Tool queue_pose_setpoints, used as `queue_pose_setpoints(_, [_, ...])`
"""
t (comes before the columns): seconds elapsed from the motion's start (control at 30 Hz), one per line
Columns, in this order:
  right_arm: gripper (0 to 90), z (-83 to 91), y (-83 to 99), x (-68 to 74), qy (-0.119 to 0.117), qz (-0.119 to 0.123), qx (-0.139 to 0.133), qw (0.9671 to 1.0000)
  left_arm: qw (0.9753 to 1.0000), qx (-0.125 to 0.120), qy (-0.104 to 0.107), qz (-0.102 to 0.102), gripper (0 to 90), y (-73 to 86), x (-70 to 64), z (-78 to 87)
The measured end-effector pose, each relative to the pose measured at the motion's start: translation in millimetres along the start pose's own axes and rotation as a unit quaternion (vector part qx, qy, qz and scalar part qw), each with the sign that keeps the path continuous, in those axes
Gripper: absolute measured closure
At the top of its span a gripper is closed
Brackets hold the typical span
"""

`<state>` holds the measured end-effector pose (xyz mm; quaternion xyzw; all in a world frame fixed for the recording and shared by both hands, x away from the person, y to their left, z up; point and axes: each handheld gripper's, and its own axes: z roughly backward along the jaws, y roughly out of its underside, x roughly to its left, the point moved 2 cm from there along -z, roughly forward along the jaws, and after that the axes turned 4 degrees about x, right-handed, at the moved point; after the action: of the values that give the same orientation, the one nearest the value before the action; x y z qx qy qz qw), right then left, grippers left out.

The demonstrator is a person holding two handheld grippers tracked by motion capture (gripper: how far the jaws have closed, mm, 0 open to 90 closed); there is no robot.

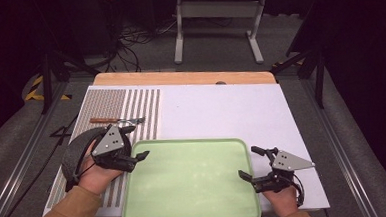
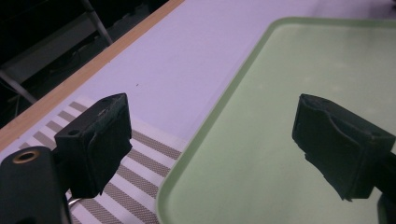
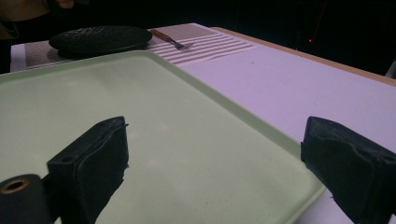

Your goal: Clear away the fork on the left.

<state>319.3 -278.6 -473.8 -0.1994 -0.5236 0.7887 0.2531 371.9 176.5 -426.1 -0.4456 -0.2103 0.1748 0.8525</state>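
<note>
Now, my left gripper [image 1: 138,141]: jaws spread wide with nothing between them, held over the left edge of the tray; in the left gripper view one jaw hangs above the striped mat and the other above the tray's green floor.
My right gripper [image 1: 251,161]: jaws spread wide and empty, straddling the tray's right edge near me; in the right gripper view one jaw sits over the tray and the other over the white board.
My left hand [image 1: 97,173]: wrapped around the left gripper, tan sleeve coming in from the near left.
My right hand [image 1: 280,196]: around the right gripper at the near right.
Tray [image 1: 196,216]: pale green, rounded corners, bare inside, lying on the near middle of the white board and overlapping the mat's right edge.
Plate [image 1: 75,149]: dark and round, on the striped mat at the left, partly hidden behind my left hand.
Fork [image 1: 116,120]: wooden handle, metal tines pointing right, lying on the mat just beyond the plate.
Striped mat [image 1: 141,106]: left side of the board, under plate and fork.
White board [image 1: 231,111]: covers the wooden table [image 1: 179,78], whose far edge shows.
</note>
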Motion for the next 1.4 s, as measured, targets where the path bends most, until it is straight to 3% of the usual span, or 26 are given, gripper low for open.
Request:
queue_pose_setpoints(0.07, [7.9, 0.1, 0.0, 0.0, 0.000, 0.000, 0.000, 1.0000, 0.9995, 0.020, -0.010, -0.022, 12.8, -2.4, 3.6, -1.5])
queue_pose_setpoints(0.27, [7.9, 0.2, 0.0, 0.0, -0.001, 0.001, 0.000, 1.0000, 0.9977, 0.044, -0.024, -0.046, 13.5, -5.8, 8.9, -2.6])
queue_pose_setpoints(0.37, [7.9, 0.3, 0.0, -0.1, -0.002, 0.001, -0.001, 1.0000, 0.9956, 0.059, -0.034, -0.064, 13.8, -7.9, 12.7, -2.2])
queue_pose_setpoints(0.57, [7.9, 0.2, 0.2, 0.1, -0.001, 0.002, 0.002, 1.0000, 0.9872, 0.099, -0.051, -0.114, 14.8, -12.0, 14.9, -3.6])
queue_pose_setpoints(0.6, [7.9, 0.2, 0.2, 0.0, -0.001, 0.002, 0.002, 1.0000, 0.9822, 0.117, -0.058, -0.135, 14.9, -13.5, 15.0, -4.2])
queue_pose_setpoints(0.7, [7.9, 0.1, 0.2, 0.2, 0.000, 0.003, 0.002, 1.0000, 0.9748, 0.141, -0.065, -0.161, 15.1, -16.1, 15.4, -4.8])
queue_pose_setpoints(0.77, [7.9, -0.2, 0.1, 0.2, -0.001, 0.003, 0.002, 1.0000, 0.9684, 0.157, -0.074, -0.179, 15.1, -18.1, 16.1, -4.3])
queue_pose_setpoints(0.83, [7.9, -0.2, 0.2, 0.2, 0.000, 0.004, 0.003, 1.0000, 0.9649, 0.167, -0.080, -0.186, 15.2, -18.9, 17.2, -3.7])
queue_pose_setpoints(0.87, [7.9, -0.2, 0.1, 0.1, 0.000, 0.005, 0.003, 1.0000, 0.9609, 0.176, -0.086, -0.195, 15.3, -20.0, 19.5, -2.9])
queue_pose_setpoints(0.9, [7.9, -0.2, 0.1, 0.1, 0.000, 0.005, 0.003, 1.0000, 0.9609, 0.176, -0.086, -0.195, 15.4, -20.0, 19.5, -2.9])
queue_pose_setpoints(0.93, [7.9, -0.2, 0.1, 0.2, 0.000, 0.005, 0.003, 1.0000, 0.9591, 0.180, -0.089, -0.199, 15.4, -20.0, 20.5, -2.8])
queue_pose_setpoints(1.0, [7.9, -0.2, 0.2, 0.3, 0.001, 0.007, 0.005, 1.0000, 0.9537, 0.193, -0.093, -0.211, 15.7, -19.5, 21.6, -3.0])
queue_pose_setpoints(1.07, [7.9, -0.1, 0.1, 0.4, 0.002, 0.008, 0.007, 0.9999, 0.9460, 0.211, -0.099, -0.225, 16.0, -18.8, 22.7, -2.8])
queue_pose_setpoints(1.23, [7.9, -0.4, 0.0, 0.5, 0.000, 0.010, 0.007, 0.9999, 0.9329, 0.235, -0.103, -0.253, 18.1, -17.0, 28.0, -3.6])
queue_pose_setpoints(1.33, [7.9, -0.2, -0.1, 0.6, 0.001, 0.012, 0.009, 0.9999, 0.9233, 0.255, -0.099, -0.269, 19.5, -13.6, 30.9, -5.0])
queue_pose_setpoints(1.4, [7.9, -0.3, -0.2, 0.7, 0.001, 0.012, 0.009, 0.9999, 0.9194, 0.261, -0.099, -0.277, 19.7, -12.1, 32.1, -5.9])
